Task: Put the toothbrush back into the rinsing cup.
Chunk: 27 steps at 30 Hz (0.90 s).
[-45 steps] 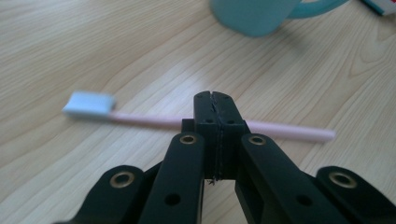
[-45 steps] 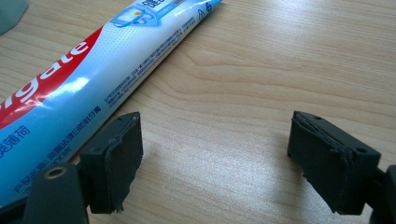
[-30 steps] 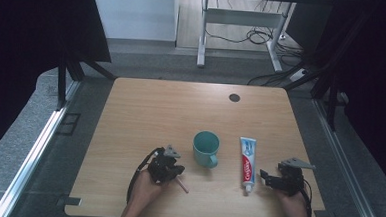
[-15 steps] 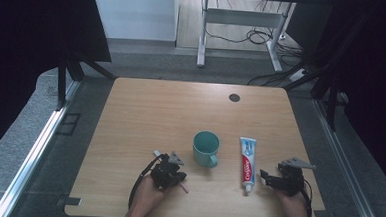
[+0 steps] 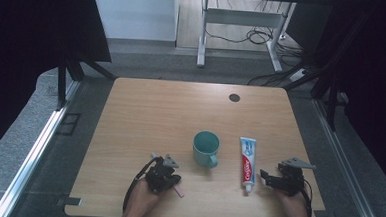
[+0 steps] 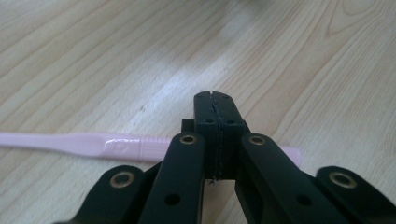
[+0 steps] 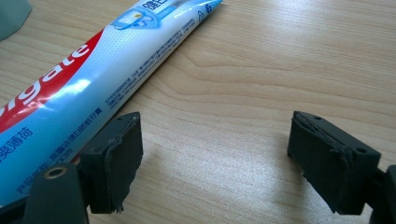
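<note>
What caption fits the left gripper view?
Left hand-held gripper, jaws shut, above a pink toothbrush lying on the wooden table.

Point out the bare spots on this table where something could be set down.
The far half of the table is bare up to the dark disc, and so is the left side beside the mug. The near edge is crowded: toothbrush, mug, toothpaste, both grippers.

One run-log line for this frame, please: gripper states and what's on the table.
left gripper: jaws shut over pink toothbrush | right gripper: jaws open beside toothpaste tube | teal mug: upright between them
</note>
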{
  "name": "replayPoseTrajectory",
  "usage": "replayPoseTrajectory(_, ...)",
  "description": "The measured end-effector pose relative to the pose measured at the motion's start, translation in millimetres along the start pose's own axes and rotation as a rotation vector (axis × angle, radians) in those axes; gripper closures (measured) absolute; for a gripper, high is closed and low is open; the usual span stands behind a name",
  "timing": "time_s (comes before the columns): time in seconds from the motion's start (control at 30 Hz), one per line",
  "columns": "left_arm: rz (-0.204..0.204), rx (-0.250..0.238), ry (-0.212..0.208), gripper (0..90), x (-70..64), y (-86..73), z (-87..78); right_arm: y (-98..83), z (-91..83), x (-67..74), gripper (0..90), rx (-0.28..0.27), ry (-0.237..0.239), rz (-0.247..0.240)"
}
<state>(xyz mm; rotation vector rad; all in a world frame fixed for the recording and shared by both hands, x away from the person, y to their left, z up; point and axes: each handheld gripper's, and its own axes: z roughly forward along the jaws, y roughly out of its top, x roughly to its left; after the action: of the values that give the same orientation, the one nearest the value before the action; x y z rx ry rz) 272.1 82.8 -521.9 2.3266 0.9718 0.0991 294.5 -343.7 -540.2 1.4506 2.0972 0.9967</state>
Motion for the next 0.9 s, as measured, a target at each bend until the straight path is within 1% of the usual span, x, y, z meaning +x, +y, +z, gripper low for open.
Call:
replayPoseTrajectory(0.1, -0.014, 0.000, -0.001, 89.6, 1.6, -5.5, -2.8, 0.0, 0.0, 0.0, 17.9, 0.000, 0.000, 0.001)
replayPoseTrajectory(0.17, -0.015, 0.002, 0.005, 89.5, 2.0, -8.1, -5.0, 0.0, 0.0, 0.0, 17.9, 0.000, 0.000, 0.000)
replayPoseTrajectory(0.33, -0.023, -0.003, 0.004, 89.6, 2.0, -12.6, -9.1, 0.0, 0.0, 0.0, 17.9, 0.000, 0.000, 0.000)
replayPoseTrajectory(0.37, -0.029, -0.004, 0.000, 89.5, 1.7, -14.1, -10.1, 0.0, 0.0, 0.1, 17.9, 0.000, 0.000, 0.000)
replayPoseTrajectory(0.47, -0.027, 0.000, 0.000, 89.5, 1.3, -16.1, -11.6, 0.0, 0.0, 0.1, 17.9, 0.001, -0.001, -0.001)
replayPoseTrajectory(0.73, -0.045, 0.001, -0.008, 89.5, -2.3, -26.0, -16.3, 0.0, -0.1, -0.1, 17.9, 0.000, 0.000, 0.000)
replayPoseTrajectory(0.9, -0.062, 0.007, 0.006, 89.4, -2.0, -33.8, -22.8, 0.0, -0.1, 0.0, 17.9, 0.001, 0.000, 0.000)
